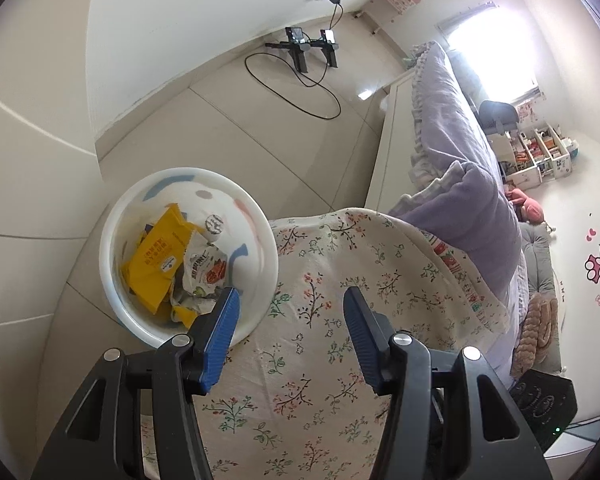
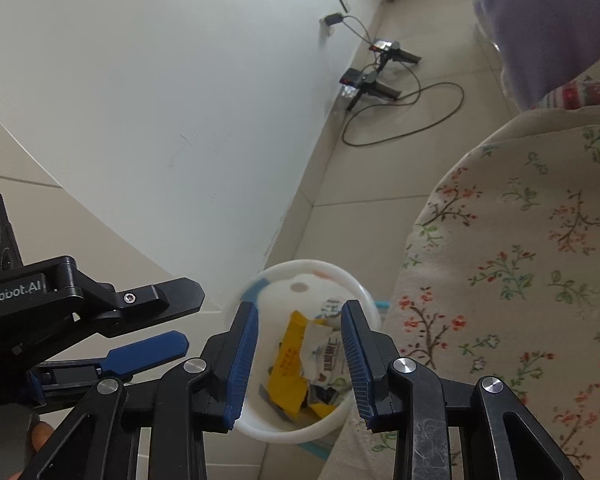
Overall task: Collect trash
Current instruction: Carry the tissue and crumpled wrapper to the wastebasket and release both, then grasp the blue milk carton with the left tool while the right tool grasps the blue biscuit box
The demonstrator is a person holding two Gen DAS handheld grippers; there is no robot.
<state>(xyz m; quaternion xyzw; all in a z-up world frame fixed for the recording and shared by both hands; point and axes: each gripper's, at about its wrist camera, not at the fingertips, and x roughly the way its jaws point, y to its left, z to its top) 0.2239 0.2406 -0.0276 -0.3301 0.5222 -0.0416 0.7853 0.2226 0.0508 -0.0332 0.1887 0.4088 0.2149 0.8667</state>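
Both grippers hang with fingers spread and nothing pinched. Right gripper [image 2: 300, 312] sits right over the bin [image 2: 364, 296], wrappers [image 2: 296, 360] showing between its fingers; left gripper [image 1: 290, 296] has the bin [image 1: 112, 256] off its left finger, above the floral cloth [image 1: 320, 360].

Pale tiled floor [image 1: 228, 120] under white trash bin [image 1: 260, 216], black stands [image 1: 300, 46], looped cable [image 1: 300, 88], perhaps plugged in.

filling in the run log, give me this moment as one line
left gripper: open, empty | right gripper: open above bin | wrappers in bin | floral cloth bare
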